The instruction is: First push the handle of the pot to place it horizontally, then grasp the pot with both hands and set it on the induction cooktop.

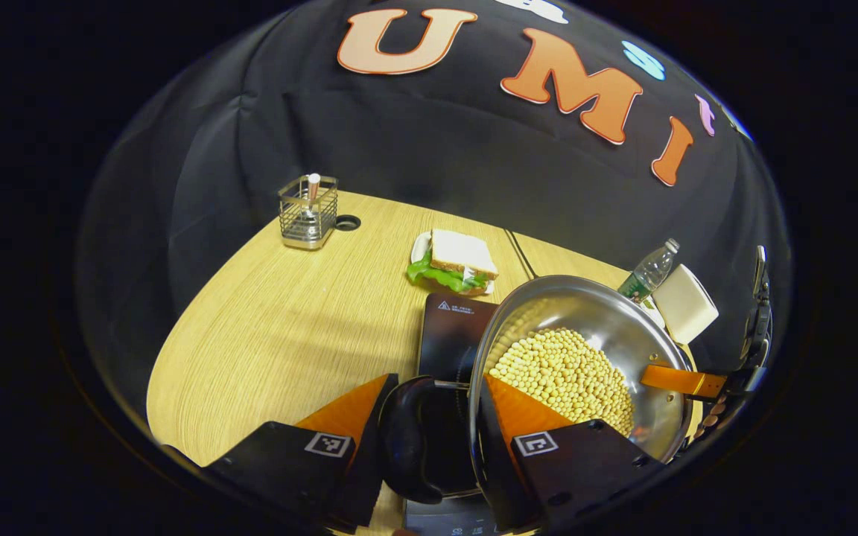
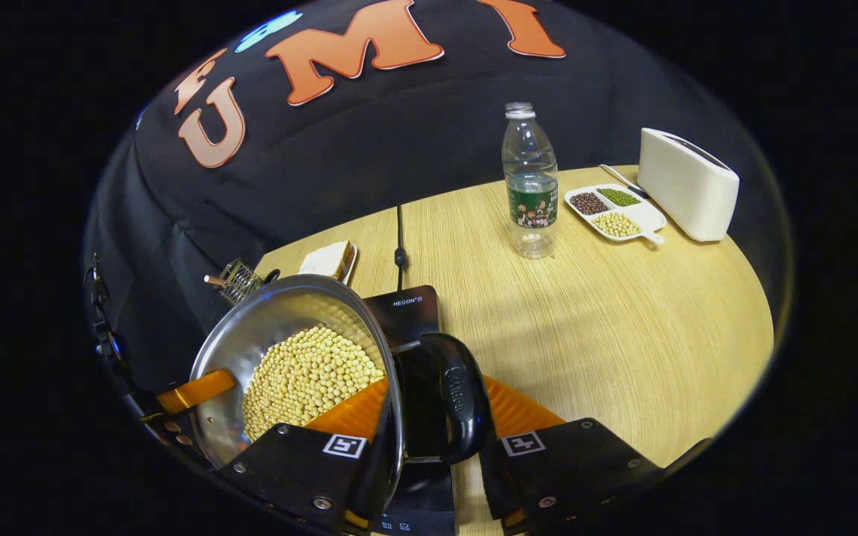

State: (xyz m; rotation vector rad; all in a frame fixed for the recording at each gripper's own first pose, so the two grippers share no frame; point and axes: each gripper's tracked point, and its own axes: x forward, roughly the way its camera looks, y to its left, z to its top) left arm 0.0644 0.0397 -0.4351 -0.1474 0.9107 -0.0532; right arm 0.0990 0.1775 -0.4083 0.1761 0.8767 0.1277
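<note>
A steel pot (image 1: 593, 313) holding yellow soybeans (image 1: 563, 372) hangs tilted over the black induction cooktop (image 1: 450, 327). My left gripper (image 1: 436, 383) is shut across the pot's wall and its black side handle (image 1: 407, 439), with one finger inside the rim and one outside the handle. My right gripper (image 2: 436, 387) is shut the same way on the opposite black handle (image 2: 460, 394), one orange finger inside the pot (image 2: 272, 320). The cooktop (image 2: 408, 313) lies just under and beyond the pot. Each view shows the other gripper's orange finger (image 1: 682, 381) at the far rim.
A sandwich on a plate (image 1: 453, 260) and a wire utensil holder (image 1: 308, 212) stand beyond the cooktop. A water bottle (image 2: 529, 186), a divided dish of beans (image 2: 614, 212) and a white toaster (image 2: 686, 184) sit at the back right. The cooktop's cable (image 2: 399, 253) runs to the wall.
</note>
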